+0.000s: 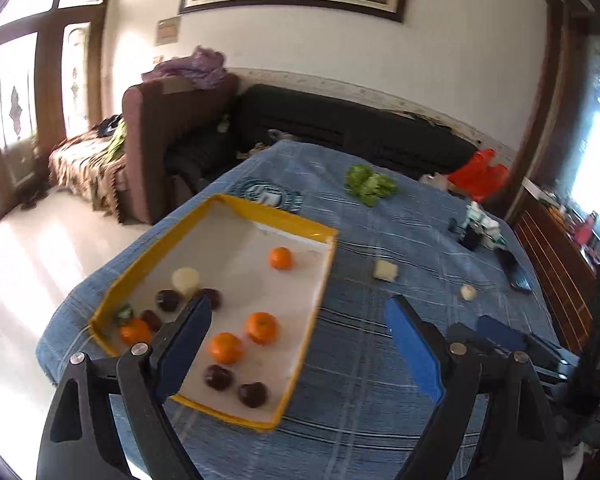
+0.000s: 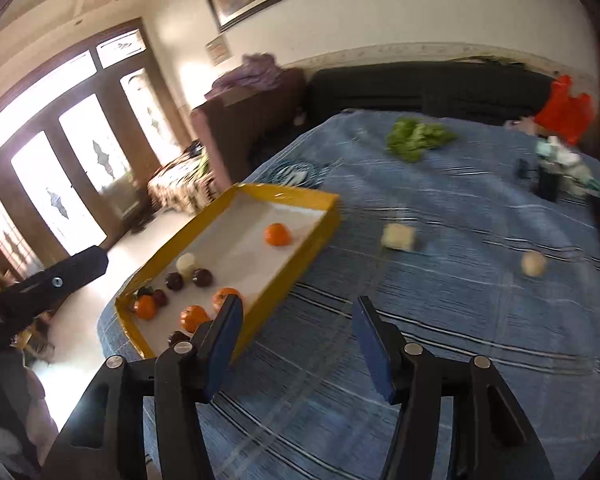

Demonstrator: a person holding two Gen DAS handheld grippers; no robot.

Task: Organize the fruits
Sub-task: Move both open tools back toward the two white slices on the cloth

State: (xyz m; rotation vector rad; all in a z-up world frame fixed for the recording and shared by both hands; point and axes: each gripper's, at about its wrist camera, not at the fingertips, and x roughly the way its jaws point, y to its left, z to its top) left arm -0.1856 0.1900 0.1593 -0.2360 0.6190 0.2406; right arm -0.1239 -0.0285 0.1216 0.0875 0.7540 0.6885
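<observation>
Both the left gripper (image 1: 296,320) and right gripper (image 2: 298,320) hang spread and empty. Most fruit sits in the yellow tray (image 1: 188,224); next comes reaching for the pale chunk (image 2: 398,237) mid-surface.

the right gripper (image 2: 296,316) hangs open over the blue cloth (image 2: 440,320), beside the yellow tray (image 2: 300,196) of fruit.
</observation>
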